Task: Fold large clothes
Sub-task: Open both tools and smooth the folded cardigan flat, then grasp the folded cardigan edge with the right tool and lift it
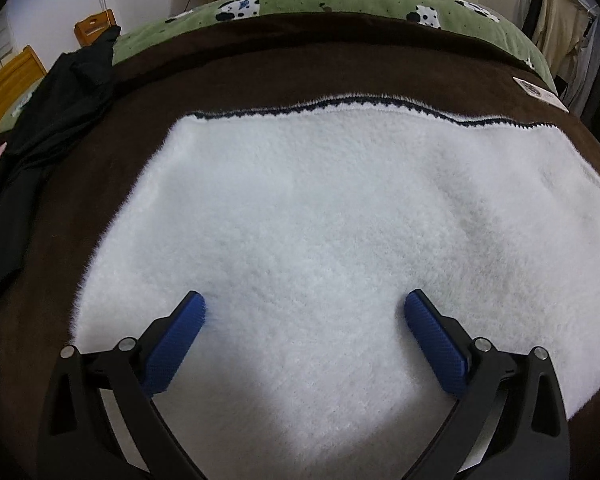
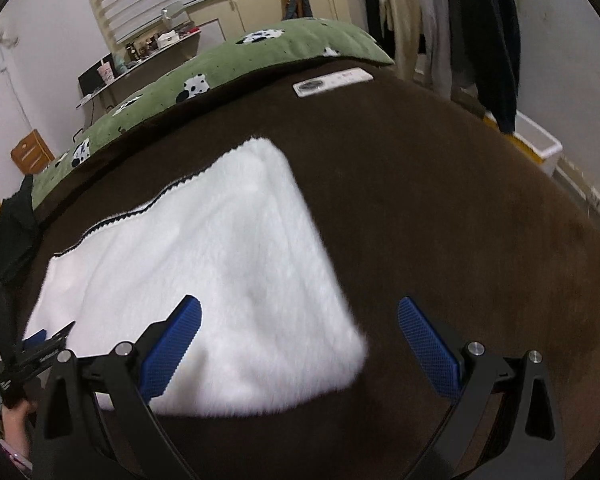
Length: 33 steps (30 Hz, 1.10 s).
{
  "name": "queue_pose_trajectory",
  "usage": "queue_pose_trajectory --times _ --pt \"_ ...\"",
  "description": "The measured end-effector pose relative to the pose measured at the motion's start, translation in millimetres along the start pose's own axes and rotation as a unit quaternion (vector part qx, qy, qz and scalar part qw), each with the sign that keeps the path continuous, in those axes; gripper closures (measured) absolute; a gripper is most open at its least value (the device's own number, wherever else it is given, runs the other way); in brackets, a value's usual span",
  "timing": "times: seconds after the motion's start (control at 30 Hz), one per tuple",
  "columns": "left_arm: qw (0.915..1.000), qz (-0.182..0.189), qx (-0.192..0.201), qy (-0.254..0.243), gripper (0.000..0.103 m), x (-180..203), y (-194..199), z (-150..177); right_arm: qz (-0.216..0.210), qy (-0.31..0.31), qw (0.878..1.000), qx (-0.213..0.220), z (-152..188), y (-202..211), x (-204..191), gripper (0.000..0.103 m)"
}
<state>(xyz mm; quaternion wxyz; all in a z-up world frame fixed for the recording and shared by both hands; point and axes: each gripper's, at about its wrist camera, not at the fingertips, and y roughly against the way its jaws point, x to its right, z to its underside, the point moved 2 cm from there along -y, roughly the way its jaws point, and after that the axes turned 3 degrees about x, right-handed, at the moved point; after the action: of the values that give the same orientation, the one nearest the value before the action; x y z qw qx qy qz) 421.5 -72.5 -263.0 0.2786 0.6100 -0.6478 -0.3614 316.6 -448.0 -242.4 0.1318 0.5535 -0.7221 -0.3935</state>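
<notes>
Lying flat on a dark brown blanket (image 1: 228, 68) that covers the bed, the white fluffy garment (image 1: 320, 216) is folded into a broad rectangle, its far edge trimmed with a dark navy stitched line (image 1: 380, 105). At the far left of the left wrist view a black garment (image 1: 48, 128) is heaped on the blanket's edge, apart from the white one. The left gripper (image 1: 305, 303) hovers over the near part of the white garment with its blue fingers (image 1: 176, 344) spread wide and nothing between them. Beyond the brown blanket lies a green quilt with spotted patches (image 1: 340, 0), and to the right hang pale clothes (image 1: 560, 28).

In the right wrist view, the white fluffy garment (image 2: 204, 264) fills the left half of the brown blanket (image 2: 440, 200). The right gripper (image 2: 299, 307) is over the garment's near right corner, fingers (image 2: 428, 344) wide apart and empty; its left finger sits above the white pile, its right above bare blanket. A white label (image 2: 332, 80) lies on the blanket's far edge.
</notes>
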Motion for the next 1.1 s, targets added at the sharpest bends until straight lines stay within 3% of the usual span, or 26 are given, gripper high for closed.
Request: queue_pose_trajectory --times 0.17,0.33,0.47,0.57,0.67,0.87,0.93,1.0,1.1 --pt "0.9991 0.001 0.031 -0.028 0.007 10 14 2 -0.017 -0.033 0.999 -0.018 20 6 2 0.006" --pt "0.9998 0.02 0.003 -0.009 0.006 5 3 3 -0.051 -0.088 0.994 -0.037 39 3 3 0.006" --pt "0.9996 0.018 -0.004 -0.022 0.006 9 -3 2 -0.085 -0.141 0.985 -0.048 52 -7 6 0.006" --pt "0.9993 0.019 0.0 -0.033 0.006 10 -4 2 -0.088 -0.19 0.976 -0.052 60 -20 13 0.005" --pt "0.9994 0.02 0.004 -0.029 0.006 9 -4 3 -0.077 -0.16 0.983 -0.04 56 -25 4 0.005" --pt "0.9993 0.023 0.01 -0.027 0.006 9 -4 5 -0.079 -0.167 0.982 -0.027 44 -42 -1 0.007" --pt "0.9993 0.024 0.01 -0.027 0.006 8 -4 5 -0.072 -0.181 0.981 -0.021 43 -45 5 0.017" --pt "0.9993 0.024 0.011 -0.027 0.006 8 -4 5 -0.067 -0.205 0.976 -0.013 46 -42 15 0.046" --pt "0.9991 0.026 0.014 -0.03 0.006 8 -4 5 -0.084 -0.219 0.972 -0.002 49 -37 20 0.069"
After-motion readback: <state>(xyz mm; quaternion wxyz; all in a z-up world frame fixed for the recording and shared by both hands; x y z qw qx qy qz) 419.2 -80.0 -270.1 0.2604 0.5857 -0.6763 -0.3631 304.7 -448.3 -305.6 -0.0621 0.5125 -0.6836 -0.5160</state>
